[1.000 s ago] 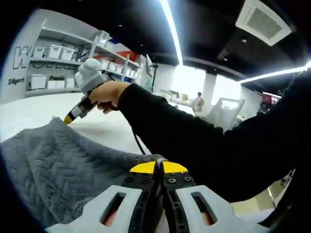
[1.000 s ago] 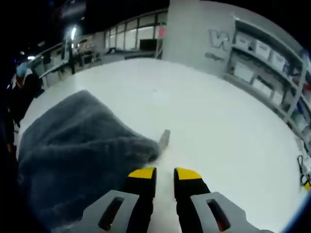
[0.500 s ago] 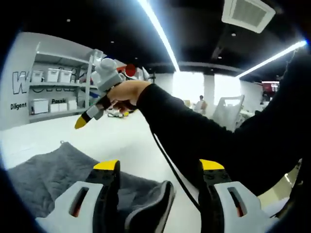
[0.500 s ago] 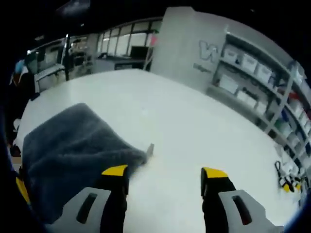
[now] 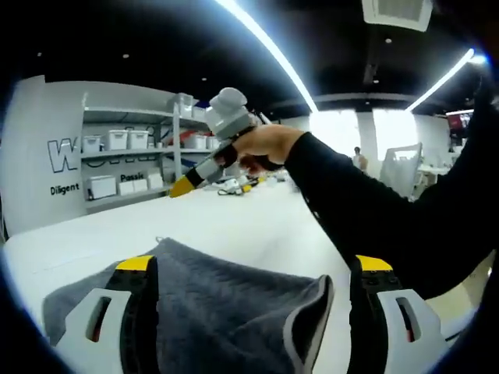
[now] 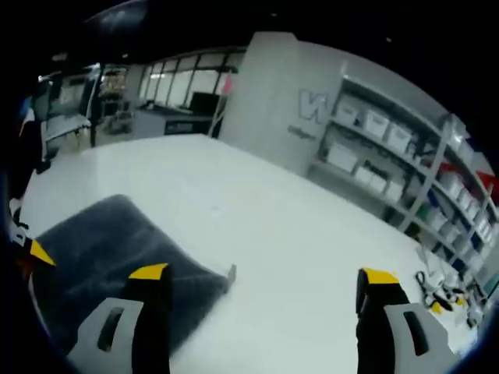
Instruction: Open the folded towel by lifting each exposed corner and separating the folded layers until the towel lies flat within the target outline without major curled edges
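Grey herringbone-textured cloth, the towel, lies between the spread jaws of the left gripper in the left gripper view, with a curled, piped edge rising close to the right jaw. Both jaws stand wide apart and grasp nothing. Beyond the jaws, the white table extends to the shelving carrying white bins. Above and ahead of the jaws, a hand holds the right gripper clear of the towel, its yellow tip pointing toward the shelving.

In the right gripper view, the right gripper also has its jaws released and wide apart. The towel lies at and beyond the left jaw, and a small tag projects from its corner between the jaws.

Judgement: the step in hand is a release between unfolding passes; the towel appears not fully flat. The next move calls for lowering a gripper onto an exposed corner, most likely the curled edge, closing on the top layer alone, and drawing it outward.
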Available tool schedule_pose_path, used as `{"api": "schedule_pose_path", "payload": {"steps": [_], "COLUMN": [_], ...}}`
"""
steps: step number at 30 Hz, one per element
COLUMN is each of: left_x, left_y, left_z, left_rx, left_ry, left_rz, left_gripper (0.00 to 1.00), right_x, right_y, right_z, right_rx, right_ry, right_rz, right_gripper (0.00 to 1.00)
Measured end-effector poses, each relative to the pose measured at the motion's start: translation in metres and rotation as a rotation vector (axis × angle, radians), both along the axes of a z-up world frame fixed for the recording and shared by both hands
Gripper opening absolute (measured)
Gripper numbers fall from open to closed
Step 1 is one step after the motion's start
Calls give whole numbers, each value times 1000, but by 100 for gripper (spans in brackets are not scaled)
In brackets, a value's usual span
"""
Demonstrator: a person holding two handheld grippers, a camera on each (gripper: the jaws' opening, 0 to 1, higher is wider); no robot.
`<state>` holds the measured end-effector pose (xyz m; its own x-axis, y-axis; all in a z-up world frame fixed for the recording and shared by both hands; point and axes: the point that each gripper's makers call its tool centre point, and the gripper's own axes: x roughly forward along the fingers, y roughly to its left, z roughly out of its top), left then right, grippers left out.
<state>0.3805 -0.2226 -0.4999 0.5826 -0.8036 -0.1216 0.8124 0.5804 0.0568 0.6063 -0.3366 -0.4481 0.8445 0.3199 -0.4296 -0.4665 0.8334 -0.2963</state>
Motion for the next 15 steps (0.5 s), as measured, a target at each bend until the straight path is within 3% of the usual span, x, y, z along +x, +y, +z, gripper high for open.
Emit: {"api": "schedule_pose_path", "payload": {"steps": [6,9,15], "left_x": [14,14,15], "left_y": [53,73,101], "left_z": [0,-16,-18], "left_rx": [20,115,110], "left_ry": [18,54,68], "left_rz": [82,89,118], "left_gripper": [100,100,100], "right_x": [-12,-21,-43], "right_y": [2,0,0], "right_z": [3,-4,-16], "right_rx": [46,44,52], "right_ry": [-45,-33,-34], "right_rz": [-17,-31,-51], "right_gripper": [100,100,100]}}
